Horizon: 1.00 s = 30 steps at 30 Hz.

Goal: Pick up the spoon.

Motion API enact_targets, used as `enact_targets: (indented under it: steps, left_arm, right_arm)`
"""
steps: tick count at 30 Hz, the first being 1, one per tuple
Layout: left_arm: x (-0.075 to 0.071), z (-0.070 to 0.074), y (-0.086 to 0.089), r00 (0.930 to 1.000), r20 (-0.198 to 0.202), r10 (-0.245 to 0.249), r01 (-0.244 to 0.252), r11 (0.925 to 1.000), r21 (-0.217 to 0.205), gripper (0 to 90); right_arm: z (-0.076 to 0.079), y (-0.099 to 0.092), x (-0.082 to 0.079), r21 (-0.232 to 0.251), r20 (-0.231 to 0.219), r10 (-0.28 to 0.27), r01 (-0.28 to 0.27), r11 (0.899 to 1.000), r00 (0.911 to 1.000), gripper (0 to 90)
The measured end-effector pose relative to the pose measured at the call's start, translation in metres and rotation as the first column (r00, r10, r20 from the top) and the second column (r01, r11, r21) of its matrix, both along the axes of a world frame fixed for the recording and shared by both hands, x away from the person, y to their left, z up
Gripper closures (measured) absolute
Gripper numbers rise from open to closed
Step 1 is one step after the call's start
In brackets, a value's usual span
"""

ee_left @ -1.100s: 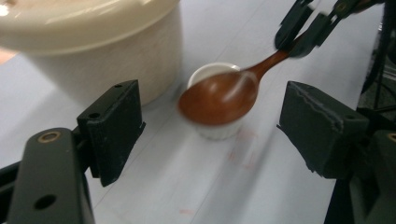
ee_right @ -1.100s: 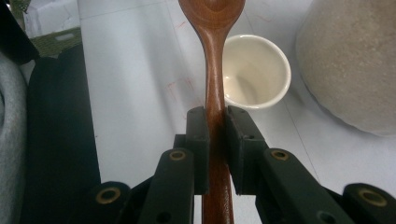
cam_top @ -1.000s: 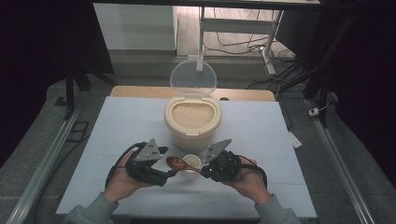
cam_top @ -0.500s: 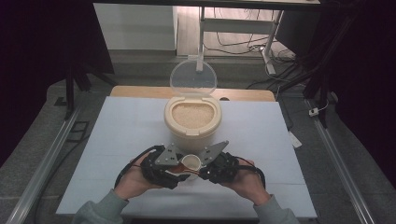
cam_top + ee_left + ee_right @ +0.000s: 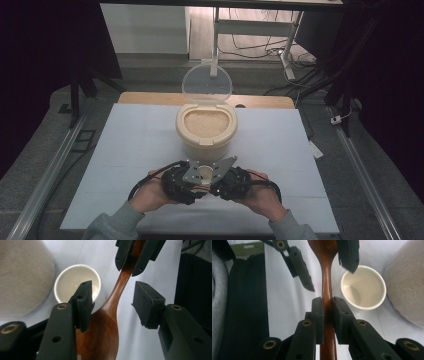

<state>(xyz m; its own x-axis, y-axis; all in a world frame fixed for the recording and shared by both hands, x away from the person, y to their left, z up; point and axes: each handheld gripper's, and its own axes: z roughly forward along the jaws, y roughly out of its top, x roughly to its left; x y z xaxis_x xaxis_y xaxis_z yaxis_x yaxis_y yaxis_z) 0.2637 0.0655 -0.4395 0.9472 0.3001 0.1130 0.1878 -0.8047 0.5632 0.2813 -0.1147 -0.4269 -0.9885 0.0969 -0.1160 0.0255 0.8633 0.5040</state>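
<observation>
A brown wooden spoon lies level above the white mat, beside a small empty white cup. My right gripper is shut on the spoon's handle. My left gripper faces it, and its jaws have just been closing with the spoon's bowl between them. Its pads stand apart from the wood, with a gap on the right side. In the high view the left gripper and the right gripper meet at the front of the mat around the cup.
A cream container full of rice stands just behind the cup, with its clear lid raised upright. The white mat has free room left and right of the hands. Metal rails run along both sides of the table.
My left gripper has moved right, toward the right gripper, and now straddles the spoon's bowl with narrower jaws. The right gripper has kept still with the spoon.
</observation>
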Motion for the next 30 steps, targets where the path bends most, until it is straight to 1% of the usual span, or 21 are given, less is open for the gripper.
enact_targets:
  steps: [2,3,5,7,8,11,13,14,15,16,18,19,20,22,24,25,26,27,28,29,30]
  left_arm:
    - [0.0,-0.001,-0.002,1.0,0.001,0.001,-0.001,1.0,0.004,53.4]
    - [0.0,-0.003,-0.004,1.0,-0.001,-0.006,0.006,0.9997,0.023,54.5]
    - [0.0,-0.004,-0.005,1.0,-0.001,-0.006,0.006,0.9995,0.03,57.9]
    - [0.0,-0.006,-0.006,0.9998,0.003,-0.021,0.021,0.9984,0.053,62.8]
    - [0.0,-0.006,-0.006,0.9998,0.003,-0.021,0.021,0.9984,0.053,66.3]
    - [-0.001,-0.007,-0.007,0.999,0.001,-0.046,0.046,0.9967,0.067,70.3]
    - [0.0,-0.008,-0.006,0.9978,-0.017,-0.064,0.065,0.9956,0.067,72.8]
    - [0.0,-0.008,-0.006,0.9969,-0.026,-0.075,0.076,0.9949,0.066,75.0]
    - [0.0,-0.008,-0.006,0.9969,-0.026,-0.075,0.076,0.9949,0.066,77.9]
    - [-0.001,-0.008,-0.006,0.9965,-0.032,-0.078,0.08,0.9949,0.062,78.3]
    - [-0.001,-0.008,-0.005,0.9968,-0.031,-0.074,0.075,0.9955,0.058,78.7]
    - [0.0,-0.007,-0.005,0.9971,-0.029,-0.07,0.071,0.9959,0.056,78.8]
    - [0.0,-0.007,-0.004,0.9976,-0.03,-0.063,0.065,0.9964,0.054,79.0]
    - [0.001,-0.006,-0.001,0.9985,-0.022,-0.05,0.051,0.9973,0.052,79.1]
    - [0.002,-0.006,0.001,0.9988,-0.024,-0.043,0.044,0.9982,0.041,79.2]
    - [0.003,-0.005,0.004,0.9993,-0.022,-0.03,0.03,0.9993,0.02,79.2]
    - [0.003,-0.005,0.005,0.9995,-0.019,-0.024,0.024,0.9996,0.013,79.3]
    - [0.003,-0.005,0.005,0.9995,-0.019,-0.024,0.024,0.9996,0.013,79.3]
    - [0.004,-0.004,0.007,0.9999,-0.014,-0.007,0.007,1.0,0.0,79.3]
    - [0.005,-0.004,0.009,0.9999,-0.01,0.004,-0.004,1.0,-0.007,79.3]
    - [0.005,-0.004,0.009,0.9999,-0.01,0.004,-0.004,1.0,-0.007,79.3]
  right_arm:
    - [-0.001,0.001,-0.001,0.003,0.001,0.008,-0.008,1.0,1.0,79.4]
    - [0.0,0.002,-0.002,-0.001,0.006,0.01,-0.01,1.0,0.9999,79.3]
    - [0.0,0.002,-0.003,0.0,0.008,0.016,-0.016,1.0,0.9998,79.4]
    - [0.001,0.003,-0.003,-0.002,0.012,0.034,-0.034,0.999,0.9993,79.4]
    - [0.001,0.003,-0.003,-0.002,0.012,0.034,-0.034,0.999,0.9993,79.4]
    - [0.001,0.004,-0.006,-0.001,0.028,0.048,-0.048,0.999,0.9985,79.2]
    - [0.001,0.004,-0.007,-0.006,0.032,0.051,-0.05,0.999,0.9982,78.9]
    - [0.001,0.004,-0.007,0.005,0.036,0.053,-0.054,0.999,0.9979,78.6]
    - [0.002,0.004,-0.007,0.001,0.046,0.046,-0.046,0.999,0.9979,78.1]
    - [0.002,0.004,-0.007,0.011,0.047,0.045,-0.045,0.999,0.9979,78.1]
    - [0.002,0.003,-0.007,0.021,0.047,0.044,-0.045,0.999,0.998,77.8]
    - [0.001,0.003,-0.006,0.038,0.046,0.037,-0.039,0.999,0.9983,77.2]
    - [0.002,0.002,-0.006,0.037,0.048,0.032,-0.034,0.999,0.9983,76.5]
    - [0.003,0.0,-0.005,0.047,0.06,0.011,-0.014,0.999,0.9981,72.2]
    - [0.006,-0.005,-0.003,0.079,0.05,-0.016,0.012,0.997,0.9986,68.9]
    - [0.007,-0.008,-0.003,0.103,0.049,-0.041,0.035,0.994,0.998,67.3]
    - [0.01,-0.012,-0.001,0.143,0.049,-0.065,0.057,0.988,0.9967,65.3]
    - [0.011,-0.015,0.0,0.167,0.044,-0.08,0.071,0.983,0.9958,63.3]
    - [0.013,-0.02,0.002,0.204,0.048,-0.11,0.098,0.974,0.9928,61.7]
    - [0.015,-0.023,0.002,0.222,0.051,-0.13,0.116,0.968,0.9901,60.0]
    - [0.015,-0.023,0.002,0.222,0.051,-0.13,0.116,0.968,0.9901,60.0]
